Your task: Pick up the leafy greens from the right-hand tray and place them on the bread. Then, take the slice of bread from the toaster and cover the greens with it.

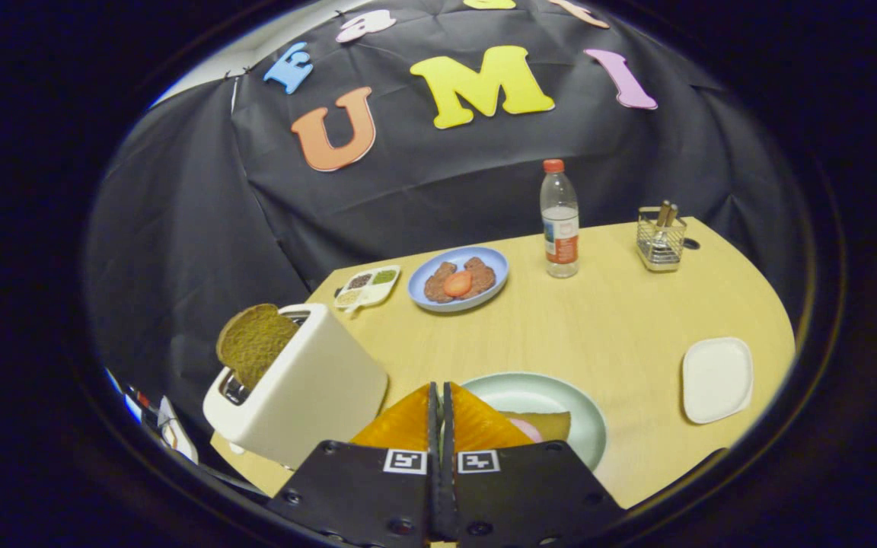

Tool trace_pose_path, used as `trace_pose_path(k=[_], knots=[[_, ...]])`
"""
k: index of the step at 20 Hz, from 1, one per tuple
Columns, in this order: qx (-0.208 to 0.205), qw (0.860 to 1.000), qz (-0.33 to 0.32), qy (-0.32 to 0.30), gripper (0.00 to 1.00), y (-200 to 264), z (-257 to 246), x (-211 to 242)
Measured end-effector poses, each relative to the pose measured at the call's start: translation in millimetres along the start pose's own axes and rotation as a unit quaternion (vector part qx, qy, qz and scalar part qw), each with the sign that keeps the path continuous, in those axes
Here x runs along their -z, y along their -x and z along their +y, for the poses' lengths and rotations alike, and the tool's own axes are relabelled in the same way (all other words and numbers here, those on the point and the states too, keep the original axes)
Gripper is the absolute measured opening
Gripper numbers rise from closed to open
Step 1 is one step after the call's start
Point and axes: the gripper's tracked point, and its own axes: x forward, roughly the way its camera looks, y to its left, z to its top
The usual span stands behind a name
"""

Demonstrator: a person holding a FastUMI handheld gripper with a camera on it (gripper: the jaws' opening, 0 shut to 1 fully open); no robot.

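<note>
Gripper (442,407) fingers pressed together, empty, above pale green round plate (560,396); brown bread slice (254,340) waits upright in cream toaster (309,388).

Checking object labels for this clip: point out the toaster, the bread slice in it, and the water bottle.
toaster (317,396), gripper view, its front wall.
bread slice (256,341), gripper view, middle of its face.
water bottle (559,228), gripper view, its label.

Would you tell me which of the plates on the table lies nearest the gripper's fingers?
The pale green plate just beyond the shut gripper, with bread on it. The blue plate sits far back near the bottle, and the white tray lies off to the side.
</note>
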Motion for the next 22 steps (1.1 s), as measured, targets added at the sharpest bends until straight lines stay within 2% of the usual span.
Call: trace_pose_path(k=[8,17,19,21,22], knots=[[0.032,0.998,0.008,0.057,0.0,-29,-55,6],[0.022,0.994,0.021,0.106,0.0,-51,-72,18],[0.031,0.993,0.019,0.114,0.09,-52,-79,18],[0.032,0.993,0.013,0.113,0.3,-50,-81,16],[0.033,0.993,0.007,0.113,0.46,-46,-82,12]])
